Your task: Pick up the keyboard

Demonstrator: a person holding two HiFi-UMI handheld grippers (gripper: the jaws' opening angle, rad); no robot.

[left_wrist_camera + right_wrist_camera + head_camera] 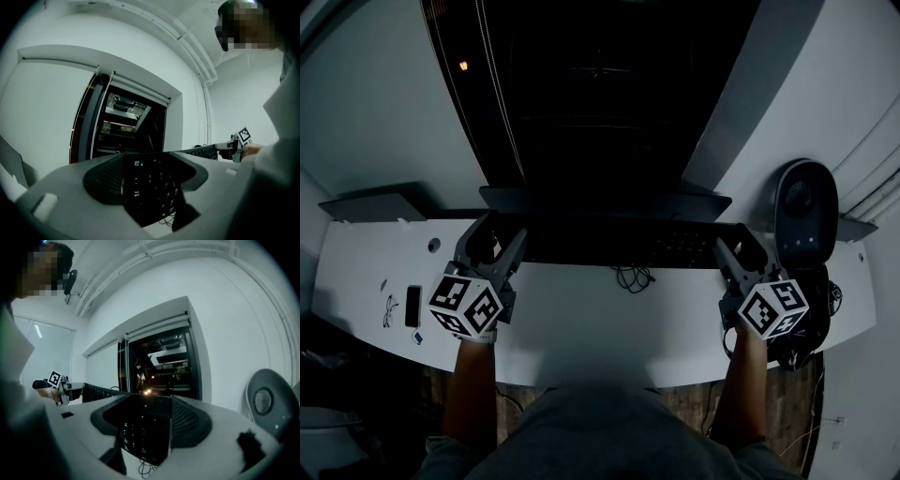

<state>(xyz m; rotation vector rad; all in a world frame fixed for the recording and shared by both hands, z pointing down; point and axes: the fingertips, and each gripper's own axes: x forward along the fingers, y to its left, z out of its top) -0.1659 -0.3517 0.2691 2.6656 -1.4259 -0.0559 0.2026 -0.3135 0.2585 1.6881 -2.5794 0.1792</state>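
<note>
- The keyboard lies crosswise at 12 o'clock from the person, along the far part of the white desk. From these views I cannot tell whether it has left the desk top.
- The left gripper is at the keyboard's 9 o'clock end. Its 2 jaws stand wide and are clamped on that end, 1 pad on the far edge and the other on the near edge. The Esc and Tab keys show between them.
- The right gripper holds the 3 o'clock end the same way, with the dark key block filling the gap between its jaws.
- The far edge is tight: the monitor hangs over the keyboard, and its dark base sits just behind the keyboard.
- On the near edge, a loose cable curls out from under the keyboard's middle. Beyond it, toward 6 o'clock, bare desk runs to the curved front edge.
- At 3 o'clock, a rounded grey object stands near the right gripper.
- At 9 o'clock, a small dark slab lies near the left gripper but apart from it.
</note>
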